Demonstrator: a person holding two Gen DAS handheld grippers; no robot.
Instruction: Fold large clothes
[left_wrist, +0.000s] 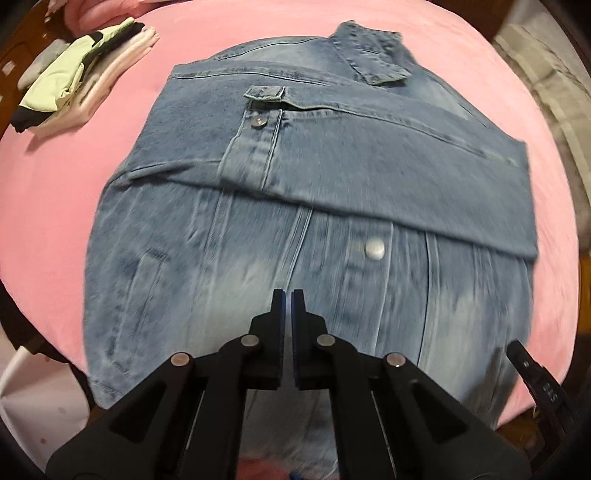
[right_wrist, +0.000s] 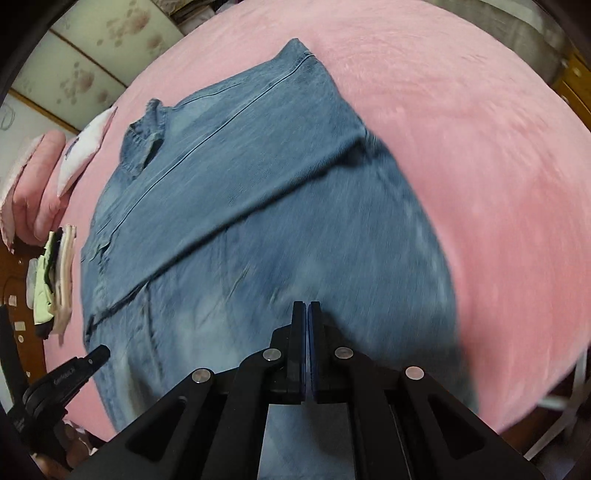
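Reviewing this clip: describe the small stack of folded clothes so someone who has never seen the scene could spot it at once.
Start from the pink bed cover with the denim jacket spread across it. Past the jacket's left edge, near the bed's far corner, sits the stack of folded clothes. It is the only multi-coloured pile: pale green and black on top, light pink beneath.

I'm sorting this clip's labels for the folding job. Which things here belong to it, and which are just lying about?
Part of the job:
- denim jacket, sleeves folded across, on the pink bed cover
- left tongs, shut, empty
- right tongs, shut, empty

Lying about:
- stack of folded clothes
- pillows
- cabinet with floral panels
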